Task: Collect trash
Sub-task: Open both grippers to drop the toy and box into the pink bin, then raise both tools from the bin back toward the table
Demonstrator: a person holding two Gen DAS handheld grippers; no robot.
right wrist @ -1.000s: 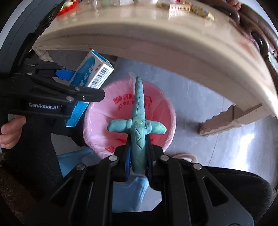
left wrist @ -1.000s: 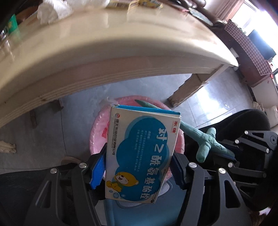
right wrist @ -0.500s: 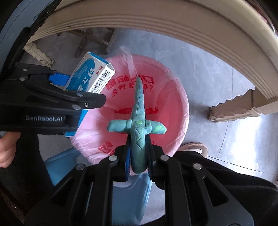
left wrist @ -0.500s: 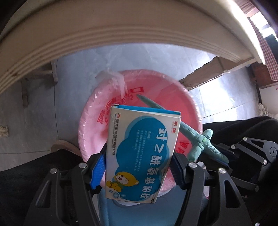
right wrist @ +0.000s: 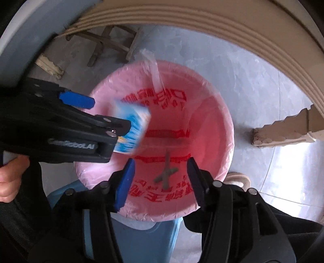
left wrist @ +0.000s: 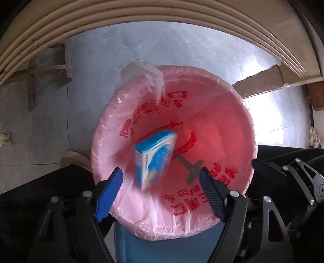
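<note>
Left tongs (left wrist: 160,176) and right tongs (right wrist: 161,172) over the pink-lined bin (left wrist: 250,125), jaws of both opening, nothing pinched. Blue-and-white box (left wrist: 155,159) blurred in mid-fall inside the rim; green toy plane (right wrist: 166,174) lower, against the liner. Best held over the bin's mouth until both land. Right view alone: a hand (right wrist: 10,180) on the left tool. Left view alone: the box's end flap. Table edge (left wrist: 141,12) arching beyond

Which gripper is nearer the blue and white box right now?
Left. The box is blurred just beyond the opening left gripper, untouched; the opening right gripper stands beside it, over the green toy.
</note>
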